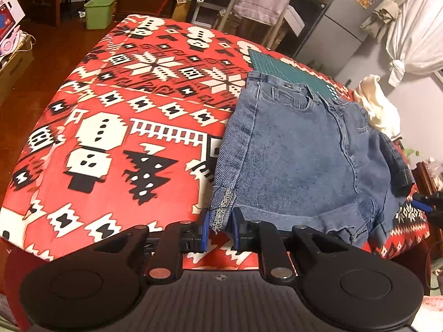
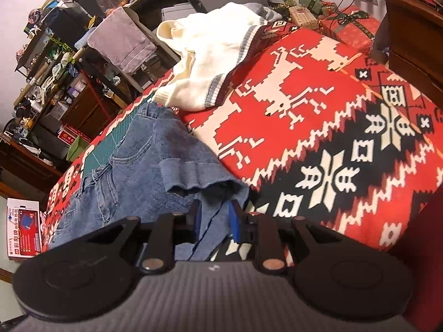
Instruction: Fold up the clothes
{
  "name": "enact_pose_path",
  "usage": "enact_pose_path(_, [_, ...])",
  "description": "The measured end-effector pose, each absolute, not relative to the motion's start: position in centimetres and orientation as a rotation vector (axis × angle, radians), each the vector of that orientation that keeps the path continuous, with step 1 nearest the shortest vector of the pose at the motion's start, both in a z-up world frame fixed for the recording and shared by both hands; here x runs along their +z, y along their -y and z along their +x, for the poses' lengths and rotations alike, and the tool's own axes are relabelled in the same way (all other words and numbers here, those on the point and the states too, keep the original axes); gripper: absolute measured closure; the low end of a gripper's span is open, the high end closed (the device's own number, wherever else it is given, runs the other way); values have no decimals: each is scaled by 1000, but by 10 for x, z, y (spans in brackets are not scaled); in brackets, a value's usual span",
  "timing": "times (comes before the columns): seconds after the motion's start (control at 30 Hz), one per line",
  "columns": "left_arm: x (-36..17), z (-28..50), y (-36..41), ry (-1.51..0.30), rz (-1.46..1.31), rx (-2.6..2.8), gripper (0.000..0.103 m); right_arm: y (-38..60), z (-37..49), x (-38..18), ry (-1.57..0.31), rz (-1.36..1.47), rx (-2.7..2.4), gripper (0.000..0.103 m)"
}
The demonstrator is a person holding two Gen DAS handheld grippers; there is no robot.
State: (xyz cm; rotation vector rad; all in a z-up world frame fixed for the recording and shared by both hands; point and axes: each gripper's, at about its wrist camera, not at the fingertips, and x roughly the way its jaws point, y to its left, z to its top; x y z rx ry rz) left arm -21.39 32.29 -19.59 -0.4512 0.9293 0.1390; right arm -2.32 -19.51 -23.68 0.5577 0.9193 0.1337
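The left gripper (image 1: 219, 228) pinches the near hem corner of the denim shorts (image 1: 299, 160) between its narrowly parted blue pads (image 1: 204, 228). The right gripper (image 2: 214, 221) clamps the other leg's hem — cloth bunched between its fingers. Beyond, the shorts lie flat on the red patterned cloth (image 1: 110, 127), waistband on a green mat (image 1: 277, 63); a cream sweater (image 2: 210, 55) sits further back.

I am looking at a worktop (image 1: 116, 127) wearing a red, white and black patterned cloth. Denim shorts (image 1: 299, 155) are lying flat on it, their waistband overlapping a green cutting mat (image 1: 279, 66); a cream sweater (image 2: 210, 58) is sitting crumpled just beyond.
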Motion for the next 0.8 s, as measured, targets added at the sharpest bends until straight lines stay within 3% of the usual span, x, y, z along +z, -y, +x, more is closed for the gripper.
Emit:
enact_pose_path(0.5, [-211,-215,-329,-971,-447,201,86,193,-25,-223,-902,466,152,76])
enact_pose_path(0.57, [-210,-213,-327,-979,-432,203,86,181,-21,-220,-890,382,173,65])
enact_pose_path(0.8, [-208,-210,-321,-989,-396,206,86,134,-13,-210,-846,120,264,46])
